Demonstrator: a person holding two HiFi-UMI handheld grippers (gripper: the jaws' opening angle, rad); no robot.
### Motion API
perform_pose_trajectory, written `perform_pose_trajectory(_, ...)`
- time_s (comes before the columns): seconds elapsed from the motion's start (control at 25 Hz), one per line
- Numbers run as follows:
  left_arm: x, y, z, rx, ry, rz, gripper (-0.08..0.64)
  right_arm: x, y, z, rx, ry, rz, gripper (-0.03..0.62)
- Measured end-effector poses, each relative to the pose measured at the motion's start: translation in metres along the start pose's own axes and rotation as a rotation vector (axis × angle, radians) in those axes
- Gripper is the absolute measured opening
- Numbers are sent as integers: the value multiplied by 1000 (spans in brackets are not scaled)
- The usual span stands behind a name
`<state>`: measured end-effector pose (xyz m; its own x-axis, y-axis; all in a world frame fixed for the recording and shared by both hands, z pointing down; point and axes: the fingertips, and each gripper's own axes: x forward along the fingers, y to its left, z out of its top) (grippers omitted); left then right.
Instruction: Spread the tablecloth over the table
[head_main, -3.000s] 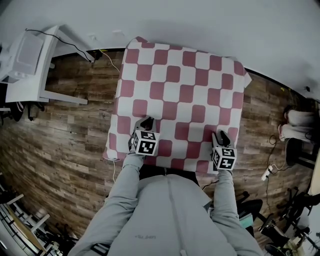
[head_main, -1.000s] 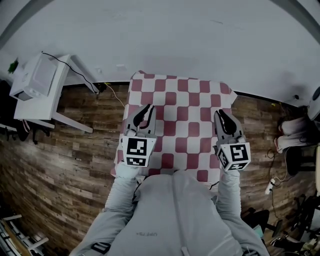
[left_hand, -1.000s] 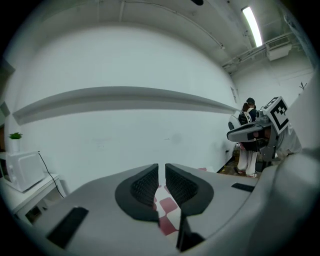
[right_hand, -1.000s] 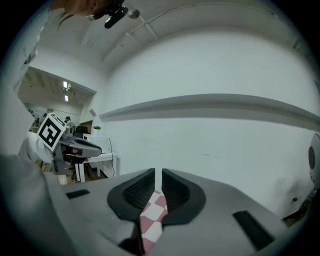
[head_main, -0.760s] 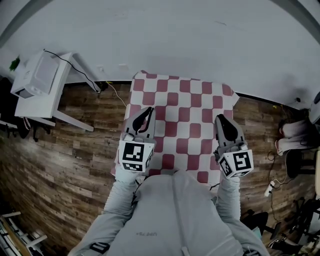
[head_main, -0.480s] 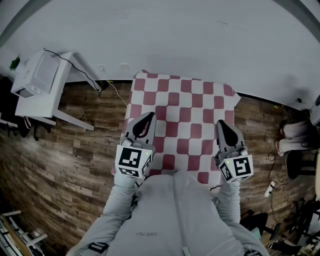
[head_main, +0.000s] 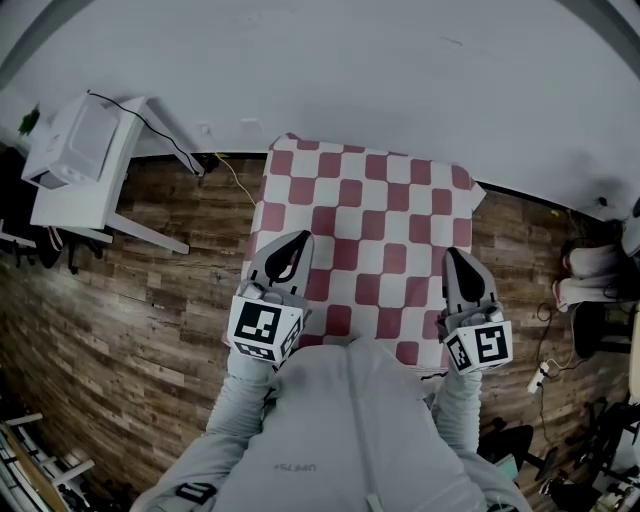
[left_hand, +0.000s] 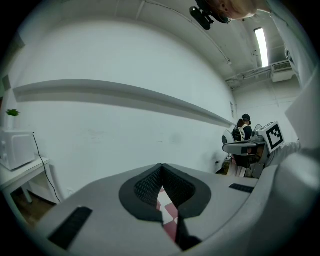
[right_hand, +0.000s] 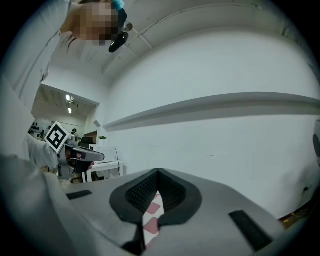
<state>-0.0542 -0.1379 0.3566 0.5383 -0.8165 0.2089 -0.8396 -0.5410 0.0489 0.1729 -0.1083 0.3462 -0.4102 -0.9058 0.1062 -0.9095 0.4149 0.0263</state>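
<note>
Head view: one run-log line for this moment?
cloth spread flat | left claw shut, above cloth | right claw shut, above cloth | spread looks done

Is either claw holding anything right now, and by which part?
Nothing is held. The left claw and the right claw are both shut on nothing, above the tablecloth, which lies spread flat below them.

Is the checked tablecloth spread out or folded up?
Spread: the tablecloth lies open as one flat checked sheet, with no folds visible.
</note>
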Motion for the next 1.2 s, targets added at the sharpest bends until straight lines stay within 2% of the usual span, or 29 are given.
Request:
perform_pose_trajectory(0.24, -1, 1, -8, -3, 17, 12, 23, 0, 0, -3, -5, -1, 0, 21)
perform_pose_trajectory(0.52, -2, 4, -10, -3, 20, 20, 23, -4, -3, -5, 57, -28, -8, 21)
perform_pose_trajectory(1.2, -5, 4, -8, -13, 17, 23, 25, 0, -1, -5, 10, -11, -7, 21)
